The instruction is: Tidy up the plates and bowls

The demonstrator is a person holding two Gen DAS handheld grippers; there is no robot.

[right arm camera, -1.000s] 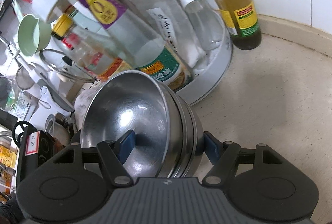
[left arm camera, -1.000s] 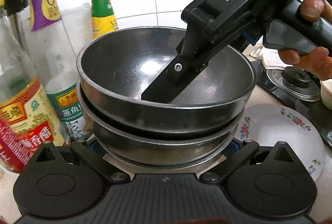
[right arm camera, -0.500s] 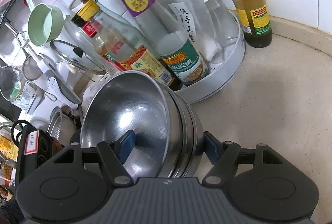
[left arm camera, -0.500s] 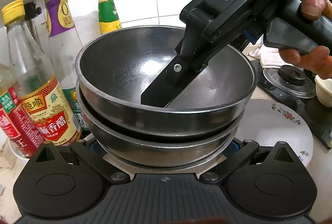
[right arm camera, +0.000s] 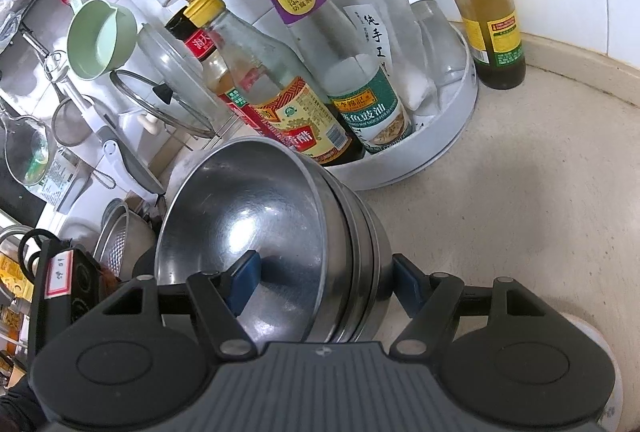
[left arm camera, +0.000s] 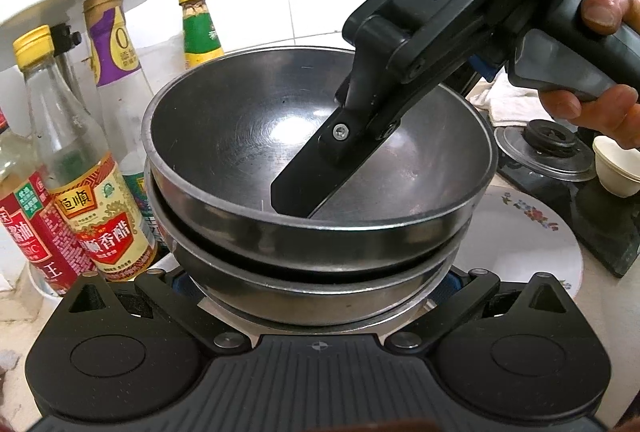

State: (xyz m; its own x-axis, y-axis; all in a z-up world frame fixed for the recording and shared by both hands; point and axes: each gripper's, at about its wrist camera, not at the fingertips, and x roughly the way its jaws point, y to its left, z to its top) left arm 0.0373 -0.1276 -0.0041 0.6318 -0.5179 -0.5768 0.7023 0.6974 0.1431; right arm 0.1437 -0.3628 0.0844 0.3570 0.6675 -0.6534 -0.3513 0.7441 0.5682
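A stack of steel bowls (left arm camera: 312, 191) fills the left wrist view. My left gripper (left arm camera: 316, 284) spans the stack's lower sides; its fingertips are hidden behind the bowls. My right gripper (right arm camera: 320, 276) is shut on the stack's rim, one blue pad (right arm camera: 242, 284) inside the top bowl (right arm camera: 248, 232), the other outside. Its black finger (left arm camera: 320, 167) shows inside the top bowl in the left wrist view. A floral white plate (left arm camera: 532, 232) lies on the counter to the right, below the stack.
A white rotating rack (right arm camera: 420, 155) of sauce bottles (left arm camera: 100, 191) stands just left of the bowls. A green-labelled bottle (right arm camera: 488, 11) stands by the tiled wall. A gas burner (left arm camera: 548, 147) and small white cup (left arm camera: 616, 167) are at right. Beige counter (right arm camera: 520, 211) lies beyond.
Both grippers have pulled back and up with the bowl stack; the bottles and rack look farther and lower. The grips on the stack are unchanged.
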